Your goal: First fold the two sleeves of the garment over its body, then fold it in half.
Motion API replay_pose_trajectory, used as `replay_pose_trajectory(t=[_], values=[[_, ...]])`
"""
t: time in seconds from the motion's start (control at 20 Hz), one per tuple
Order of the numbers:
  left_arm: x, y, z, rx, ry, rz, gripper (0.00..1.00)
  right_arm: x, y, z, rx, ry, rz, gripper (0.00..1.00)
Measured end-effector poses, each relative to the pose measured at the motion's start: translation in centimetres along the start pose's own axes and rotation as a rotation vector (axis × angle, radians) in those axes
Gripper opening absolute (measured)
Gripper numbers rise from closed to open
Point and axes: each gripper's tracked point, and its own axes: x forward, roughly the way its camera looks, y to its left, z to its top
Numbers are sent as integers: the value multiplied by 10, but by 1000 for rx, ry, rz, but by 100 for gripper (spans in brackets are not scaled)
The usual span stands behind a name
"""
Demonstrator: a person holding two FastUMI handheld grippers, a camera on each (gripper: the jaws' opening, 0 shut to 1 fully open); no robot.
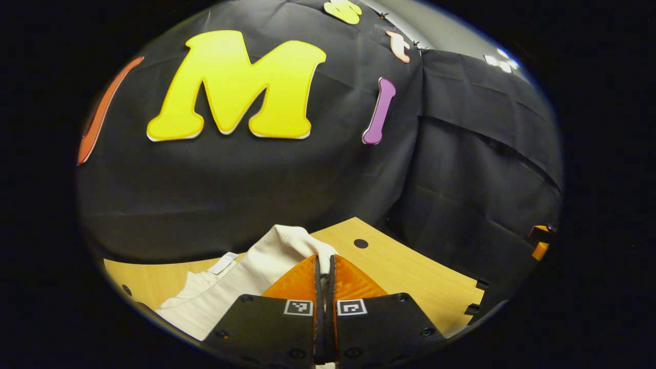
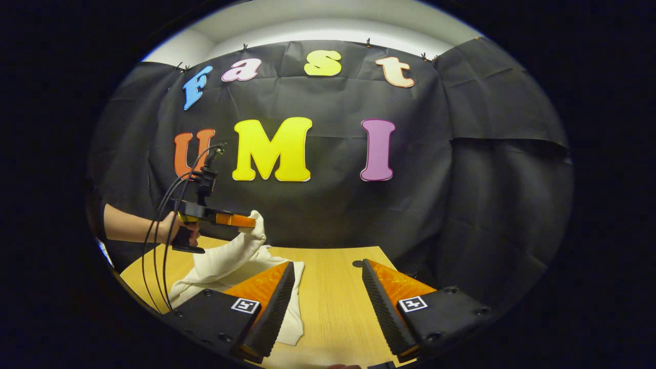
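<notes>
Left gripper (image 1: 324, 266) clamps sleeve cuff (image 1: 302, 241), lifted; right gripper (image 2: 328, 279) gapes idle. Garment (image 2: 230, 266) looks soft, limp, light: pinch edges.

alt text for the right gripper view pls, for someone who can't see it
Farther off at left, a hand holds the left gripper, which pinches a cream sleeve and lifts it off the wooden table. The rest of the garment lies on the table. In the foreground, the right gripper is open above the tabletop, holding nothing.
</notes>
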Motion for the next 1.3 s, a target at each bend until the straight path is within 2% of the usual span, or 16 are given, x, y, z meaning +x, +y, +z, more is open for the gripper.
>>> replay_pose_trajectory(t=[0.3,0.45,0.55,0.65,0.75,0.85,0.9,0.95,1.1,1.3], values=[[94,8,-102,-53,252,69,3,-3,-43,-23,6,83,-88,82],[117,4,-124,-67,299,77,3,-3,-57,-32,16,121,-124,82],[126,0,-128,-58,292,71,7,-1,-59,-36,22,138,-130,82],[129,-6,-127,-63,275,56,17,1,-54,-35,18,140,-123,83],[124,-1,-132,-68,289,80,32,3,-48,-30,14,130,-107,82],[115,6,-131,-69,278,119,66,6,-39,-26,10,120,-87,83],[106,11,-128,-80,260,136,90,7,-34,-25,9,117,-76,83],[98,10,-123,-95,237,145,97,7,-29,-24,11,114,-64,82],[60,23,-106,-121,163,215,99,11,-8,-20,15,98,-19,83],[-17,46,-77,-103,52,352,99,19,25,-13,21,74,51,82]])
